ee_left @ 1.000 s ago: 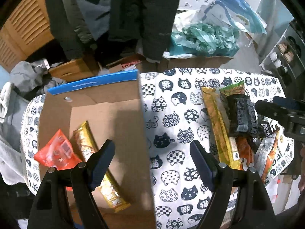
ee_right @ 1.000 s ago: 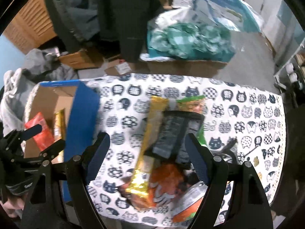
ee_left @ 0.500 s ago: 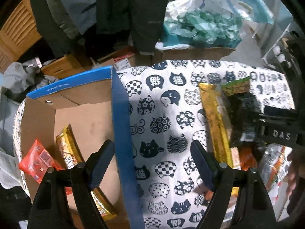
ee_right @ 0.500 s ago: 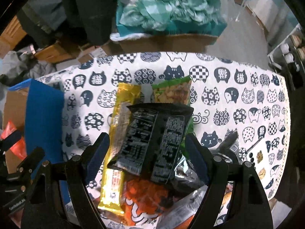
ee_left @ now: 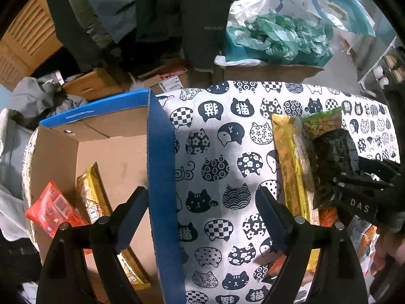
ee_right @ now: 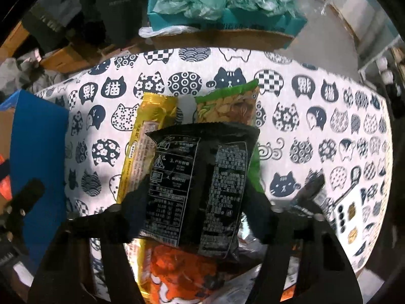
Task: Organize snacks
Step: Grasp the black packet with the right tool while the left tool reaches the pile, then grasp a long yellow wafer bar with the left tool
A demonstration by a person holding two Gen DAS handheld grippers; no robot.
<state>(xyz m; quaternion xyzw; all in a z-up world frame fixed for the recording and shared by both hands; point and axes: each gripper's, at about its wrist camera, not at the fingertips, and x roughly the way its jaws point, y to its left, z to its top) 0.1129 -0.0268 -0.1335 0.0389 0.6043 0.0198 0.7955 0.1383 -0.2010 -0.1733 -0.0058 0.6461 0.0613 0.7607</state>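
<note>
A black snack packet (ee_right: 200,177) lies on top of a pile with a long gold packet (ee_right: 152,116), a green packet (ee_right: 227,103) and an orange one (ee_right: 182,273). My right gripper (ee_right: 196,215) points down over the pile. Its jaws are closing, and the fingers touch the black packet's two side edges. In the left wrist view, that gripper (ee_left: 354,190) covers the black packet (ee_left: 334,149). My left gripper (ee_left: 202,215) is open with nothing between its fingers. It straddles the blue wall (ee_left: 162,177) of a cardboard box that holds a red packet (ee_left: 50,207) and a gold packet (ee_left: 88,192).
A cat-print cloth (ee_left: 227,131) covers the table. More packets lie near the front right edge (ee_left: 364,238). Beyond the far edge are cardboard boxes (ee_left: 268,72), a green plastic bag (ee_left: 278,35) and hanging dark clothes (ee_left: 177,12).
My right gripper has come down onto the pile and narrowed around the black packet. My left gripper has shifted right, from over the box floor to over its blue wall.
</note>
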